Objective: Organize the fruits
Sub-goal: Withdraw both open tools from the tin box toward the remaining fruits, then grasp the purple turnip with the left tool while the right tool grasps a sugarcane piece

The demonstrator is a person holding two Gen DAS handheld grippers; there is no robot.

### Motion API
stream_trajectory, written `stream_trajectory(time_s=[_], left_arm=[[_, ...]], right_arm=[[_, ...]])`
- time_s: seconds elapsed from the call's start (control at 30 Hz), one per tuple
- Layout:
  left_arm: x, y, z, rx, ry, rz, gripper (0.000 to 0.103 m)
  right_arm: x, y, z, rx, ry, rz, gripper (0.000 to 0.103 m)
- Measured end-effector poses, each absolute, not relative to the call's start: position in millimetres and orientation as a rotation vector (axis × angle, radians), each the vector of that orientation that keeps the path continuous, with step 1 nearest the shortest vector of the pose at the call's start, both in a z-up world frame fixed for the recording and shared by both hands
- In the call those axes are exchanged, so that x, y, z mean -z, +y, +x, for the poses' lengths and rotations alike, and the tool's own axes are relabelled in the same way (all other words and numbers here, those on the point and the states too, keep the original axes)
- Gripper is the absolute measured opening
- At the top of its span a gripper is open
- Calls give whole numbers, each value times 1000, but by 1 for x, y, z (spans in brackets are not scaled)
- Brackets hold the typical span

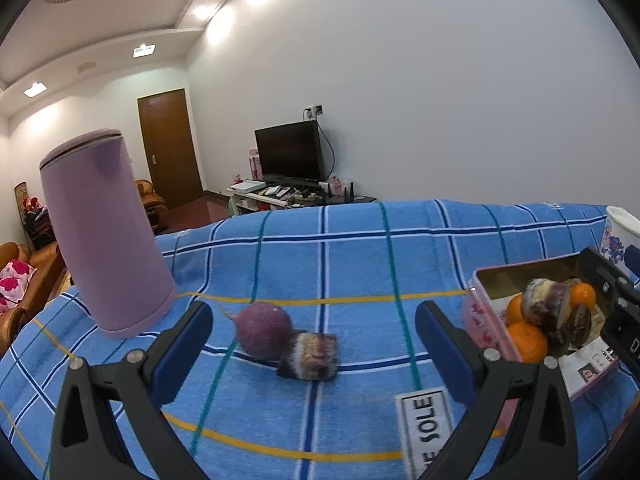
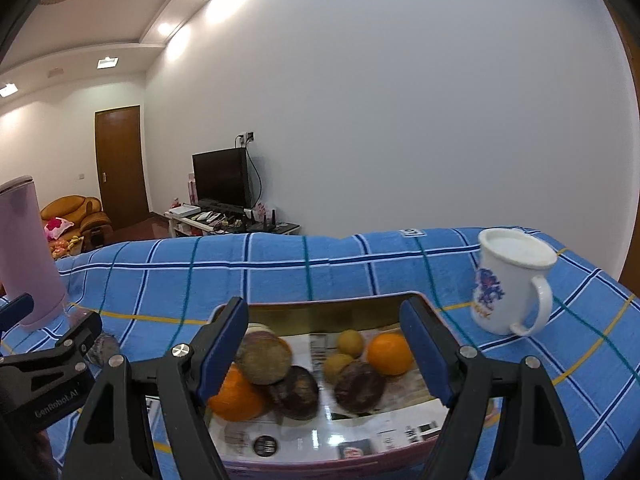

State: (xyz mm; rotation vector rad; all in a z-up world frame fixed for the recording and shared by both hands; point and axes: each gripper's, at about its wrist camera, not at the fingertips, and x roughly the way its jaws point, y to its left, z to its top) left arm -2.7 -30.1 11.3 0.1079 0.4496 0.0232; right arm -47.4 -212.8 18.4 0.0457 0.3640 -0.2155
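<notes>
The round purple fruit with a thin stem [image 1: 264, 330] lies on the blue checked cloth [image 1: 360, 264], touching a short, cut-ended mottled brown-and-purple chunk [image 1: 310, 356] that sits just nearer and to its right; the chunk's long axis runs roughly left to right across the view. Both pieces lie directly ahead of the left gripper [image 1: 314, 344], between the lines of its two blue-padded fingers [image 1: 188, 344], which stand wide apart and hold nothing. The pair sits slightly left of the midline between the fingers, so the coming move appears to be a short forward reach with a small leftward correction. To the right, near the loose pair, stands the pink rectangular tin lined with printed paper [image 1: 480, 320], which already holds oranges and several dark mottled pieces. The right gripper [image 2: 324, 356] hovers over that tin with its fingers also spread and empty, so the left gripper is judged the nearer one to the loose fruit. A tall lilac cylindrical canister [image 1: 104, 236] stands to the far left and a white printed mug [image 2: 508, 284] to the far right, both apart from the fruit.
</notes>
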Motion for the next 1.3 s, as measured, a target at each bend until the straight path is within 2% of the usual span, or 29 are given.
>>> stream_trajectory(time_s=[0.47,0.87,1.3], left_arm=[[-10,15,9,-105,466,106,103],[-1,92,35,-269,560,17,103],[12,131,45,-347,637,-54,103]], right_arm=[[-15,-159,-30,132,386,23,79],[-9,-112,-8,32,449,-18,79],[22,-35,37,-190,715,-112,79]])
